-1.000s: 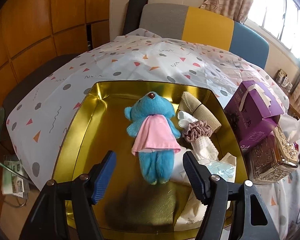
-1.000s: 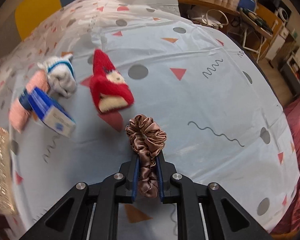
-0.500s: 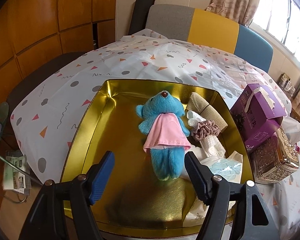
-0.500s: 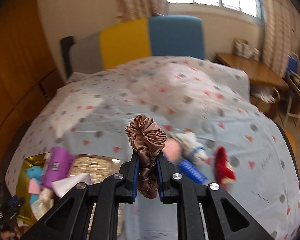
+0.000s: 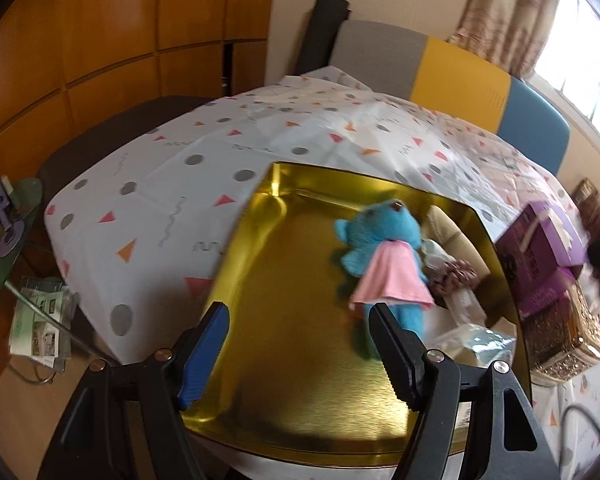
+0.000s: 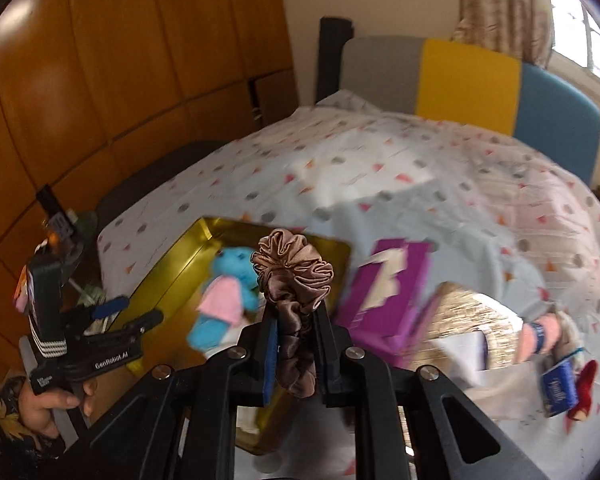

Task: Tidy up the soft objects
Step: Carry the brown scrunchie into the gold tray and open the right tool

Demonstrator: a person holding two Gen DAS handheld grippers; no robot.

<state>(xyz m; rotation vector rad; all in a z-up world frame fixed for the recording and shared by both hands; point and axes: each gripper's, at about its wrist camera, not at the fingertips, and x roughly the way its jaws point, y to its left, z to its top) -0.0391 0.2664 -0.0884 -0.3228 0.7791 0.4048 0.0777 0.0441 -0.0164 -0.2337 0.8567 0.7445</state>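
right gripper [image 6: 296, 344]: pinching a brown scrunchie [image 6: 294, 280] between its fingers, held in the air above the gold tray's right edge
left gripper [image 5: 300, 344]: spread wide, holding nothing, over the tray's near edge
gold tray [image 5: 268, 208]: blue teddy [image 5: 380, 264], another scrunchie [image 5: 456, 280] and cloths crowd its right side; left half bare
purple box [image 6: 384, 296]: just beside the tray's right edge
risk: slippery satin could snag on a pad at release, or drop outside the rim by the box

free: bare left half of my gold tray [image 5: 284, 320] | blocked: blue bear [image 5: 384, 268] and cloths crowd its right half | purple box [image 5: 548, 248] stands just beside the right rim
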